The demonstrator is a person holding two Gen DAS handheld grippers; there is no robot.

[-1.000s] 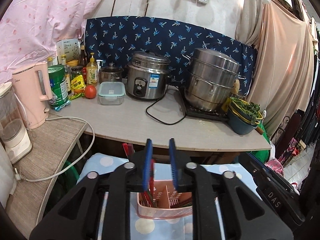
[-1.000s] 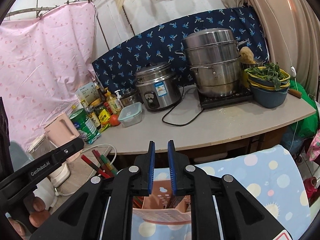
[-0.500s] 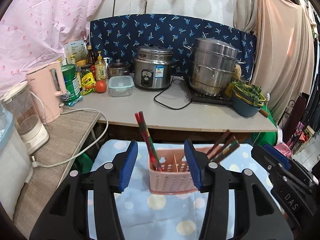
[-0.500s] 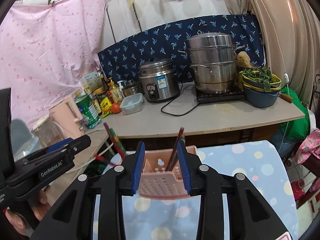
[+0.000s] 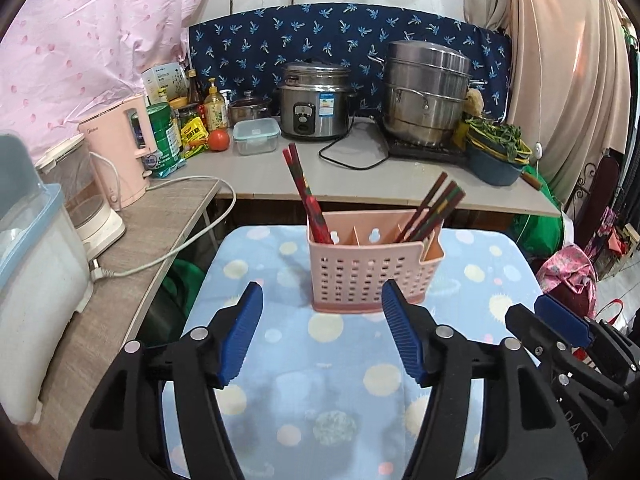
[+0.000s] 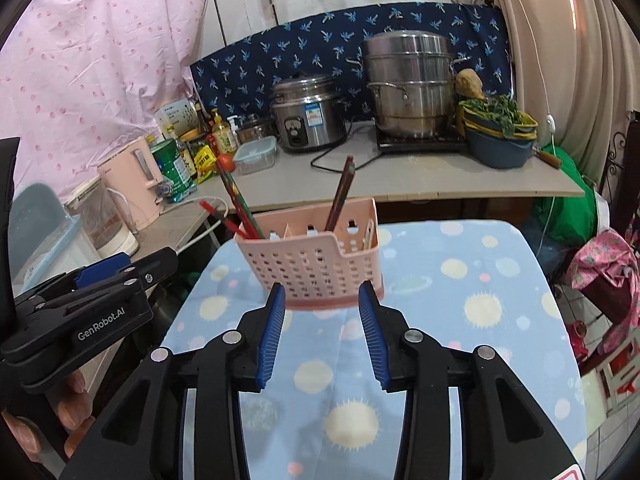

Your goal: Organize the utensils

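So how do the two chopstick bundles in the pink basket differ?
The left bundle stands in the left end compartment of the pink basket, leaning left, with red and green patterned lower ends. The right bundle stands in a right-hand compartment, leaning right, and looks darker brown. Both stick up above the rim, and neither gripper touches them.
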